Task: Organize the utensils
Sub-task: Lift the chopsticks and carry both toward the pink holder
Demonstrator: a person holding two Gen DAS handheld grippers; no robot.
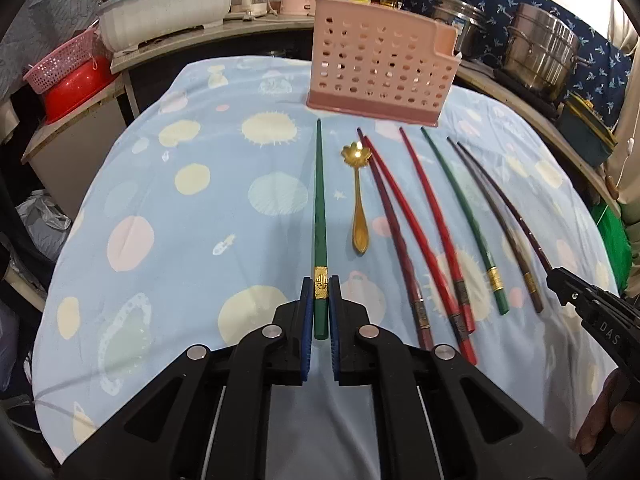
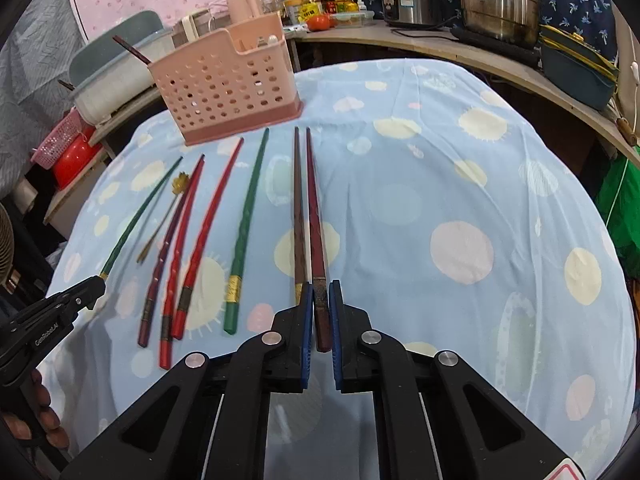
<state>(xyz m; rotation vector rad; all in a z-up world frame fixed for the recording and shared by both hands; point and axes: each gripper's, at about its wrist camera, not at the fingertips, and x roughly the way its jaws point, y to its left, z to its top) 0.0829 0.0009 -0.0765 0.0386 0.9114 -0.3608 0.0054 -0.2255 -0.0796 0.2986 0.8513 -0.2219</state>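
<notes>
Jaws of the left gripper [image 1: 321,294] pinch the leftmost green chopstick [image 1: 319,216], seemingly; the right gripper [image 2: 321,300] clasps a maroon chopstick [image 2: 316,216]. Both lie lengthwise on the cloth, tips toward the pink holder [image 1: 380,60].

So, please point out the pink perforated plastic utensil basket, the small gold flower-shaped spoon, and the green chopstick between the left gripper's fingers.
Pink perforated plastic utensil basket [image 1: 380,64]: left wrist view, front wall.
Small gold flower-shaped spoon [image 1: 359,204]: left wrist view, mid handle.
Green chopstick [image 1: 319,200]: left wrist view, mid shaft.
</notes>
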